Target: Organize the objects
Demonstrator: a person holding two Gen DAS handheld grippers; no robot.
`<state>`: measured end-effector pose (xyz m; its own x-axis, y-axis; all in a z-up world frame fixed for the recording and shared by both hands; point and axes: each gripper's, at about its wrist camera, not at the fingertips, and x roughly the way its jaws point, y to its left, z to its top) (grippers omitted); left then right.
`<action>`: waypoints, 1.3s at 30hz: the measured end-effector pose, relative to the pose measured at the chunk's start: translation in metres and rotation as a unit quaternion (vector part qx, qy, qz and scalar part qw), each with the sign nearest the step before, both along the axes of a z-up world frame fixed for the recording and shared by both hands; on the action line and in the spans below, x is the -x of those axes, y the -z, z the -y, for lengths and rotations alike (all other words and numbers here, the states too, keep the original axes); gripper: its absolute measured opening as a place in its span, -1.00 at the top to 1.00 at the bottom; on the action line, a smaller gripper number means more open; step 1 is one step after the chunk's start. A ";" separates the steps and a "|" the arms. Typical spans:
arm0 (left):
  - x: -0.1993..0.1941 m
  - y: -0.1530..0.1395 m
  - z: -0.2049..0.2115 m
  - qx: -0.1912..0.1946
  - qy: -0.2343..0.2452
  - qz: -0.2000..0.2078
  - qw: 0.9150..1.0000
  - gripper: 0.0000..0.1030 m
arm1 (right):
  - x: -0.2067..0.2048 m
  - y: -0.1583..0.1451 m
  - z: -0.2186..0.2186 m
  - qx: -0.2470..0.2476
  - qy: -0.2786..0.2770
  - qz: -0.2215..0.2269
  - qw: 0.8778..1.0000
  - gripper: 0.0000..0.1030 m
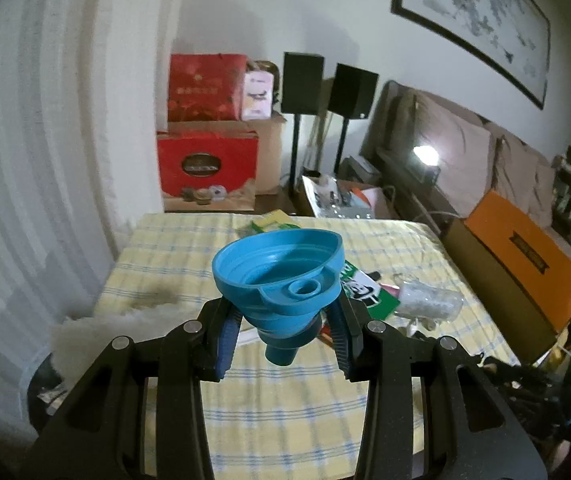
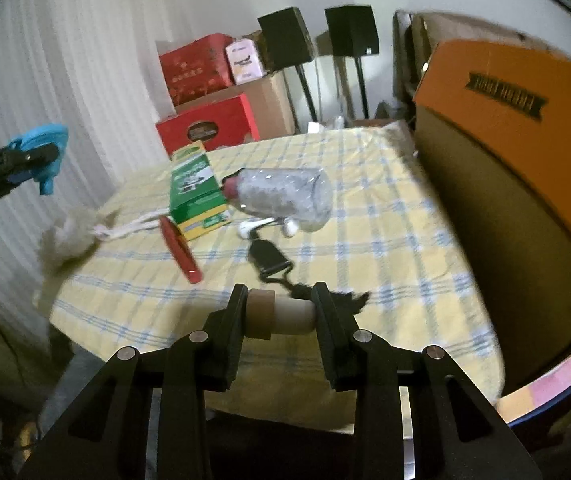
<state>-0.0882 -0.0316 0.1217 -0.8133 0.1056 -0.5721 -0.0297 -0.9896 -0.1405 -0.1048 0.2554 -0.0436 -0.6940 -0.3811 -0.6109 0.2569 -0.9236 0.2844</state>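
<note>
A: Entry. Your left gripper (image 1: 285, 320) has its jaws partly closed on the blue collapsible funnel (image 1: 281, 276), pads pressing the folded cone from both sides, spout down. The funnel is clear of the desk (image 1: 285, 420), held in the air.

B: And your right gripper (image 2: 279, 312)?

A: Its jaws are clamped endwise on a cork stopper (image 2: 279, 314), brown cap against the left pad, pale plug against the right. Also lifted, over the near edge of the desk.

B: Step in hand?

A: My reading: both items picked, transport under way. Where they are to go is not evident. The orange box (image 2: 505, 92) at the right edge is shut, so you cannot tell its contents.

B: Other containers?

A: One clear glass jar (image 2: 285, 196) on its side mid-desk, red end toward the green carton (image 2: 195, 196). It looks whitish inside; whether that is contents or patterned glass cannot be told.

B: Left on the cloth?

A: Red pen-like item (image 2: 179, 250), white earbuds (image 2: 265, 226), black clip (image 2: 269, 258). The next move calls for choosing a clear spot and lowering each piece before you release it, funnel kept upright.
</note>
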 end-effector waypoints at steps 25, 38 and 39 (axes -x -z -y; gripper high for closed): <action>-0.074 -0.070 0.063 -0.023 -0.058 -0.043 0.997 0.29 | -0.059 -0.130 0.049 -0.013 -0.126 -0.113 0.985 0.37; -0.088 -0.114 0.051 0.002 -0.109 -0.064 0.992 0.28 | -0.071 -0.159 -0.001 -0.012 -0.116 -0.161 0.980 0.37; -0.088 -0.116 0.047 0.005 -0.107 -0.064 0.992 0.28 | -0.070 -0.161 -0.007 0.006 -0.115 -0.159 0.980 0.37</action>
<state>-0.0004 -0.0782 0.2372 -0.8829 -0.0834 -0.4620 0.1649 -0.9765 -0.1389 -0.0350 0.2620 0.1172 -0.7433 -0.5562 -0.3717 0.5360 -0.8276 0.1665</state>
